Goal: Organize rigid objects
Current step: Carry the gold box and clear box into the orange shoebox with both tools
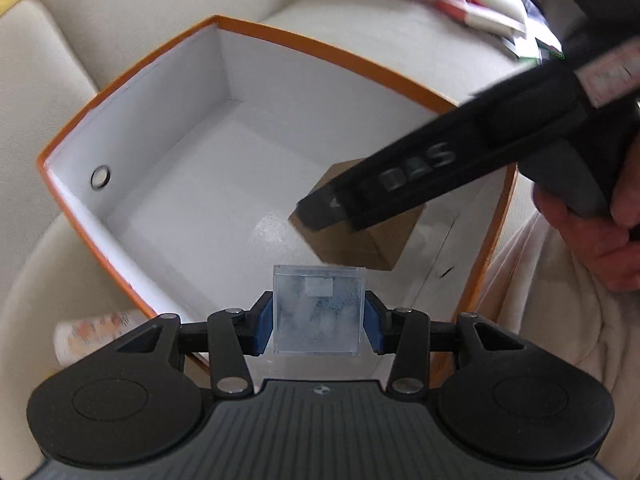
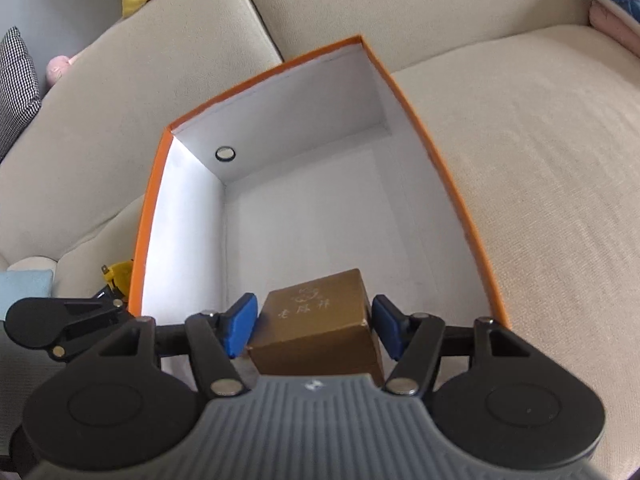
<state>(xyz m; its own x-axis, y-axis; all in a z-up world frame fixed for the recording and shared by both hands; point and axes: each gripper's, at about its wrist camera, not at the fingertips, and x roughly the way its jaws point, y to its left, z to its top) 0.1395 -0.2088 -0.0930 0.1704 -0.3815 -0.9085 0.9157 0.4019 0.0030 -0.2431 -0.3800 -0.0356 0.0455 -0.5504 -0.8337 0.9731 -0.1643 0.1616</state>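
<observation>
Orange-rimmed box (image 1: 280,36): my landmark, white inside, sitting on a beige sofa (image 1: 380,40).
Left wrist view, my left gripper (image 1: 318,326): blue pads clamped on both sides of a clear plastic cube (image 1: 318,312), held over the box's near edge.
Left wrist view, cube contents: pale and bluish bits, too blurred for me to name.
Left wrist view, right gripper (image 1: 320,216): reaches in from the right, its dark tip over a brown cardboard box (image 1: 384,244) that sits inside the orange-rimmed box, near its right wall.
Left wrist view, hand (image 1: 588,240): grips that tool outside the box's right wall.
Left wrist view, clutter: books or papers (image 1: 480,4) beyond the box's far right corner, blurred.
Right wrist view, my right gripper (image 2: 312,326): pads apart, one either side of the brown cardboard box (image 2: 320,320); I can't tell if they touch it.
Right wrist view, brown cardboard box: on the orange-rimmed box's (image 2: 440,160) floor at the near end, gold print on top.
Right wrist view, left gripper (image 2: 60,320): just outside the box's left wall.
</observation>
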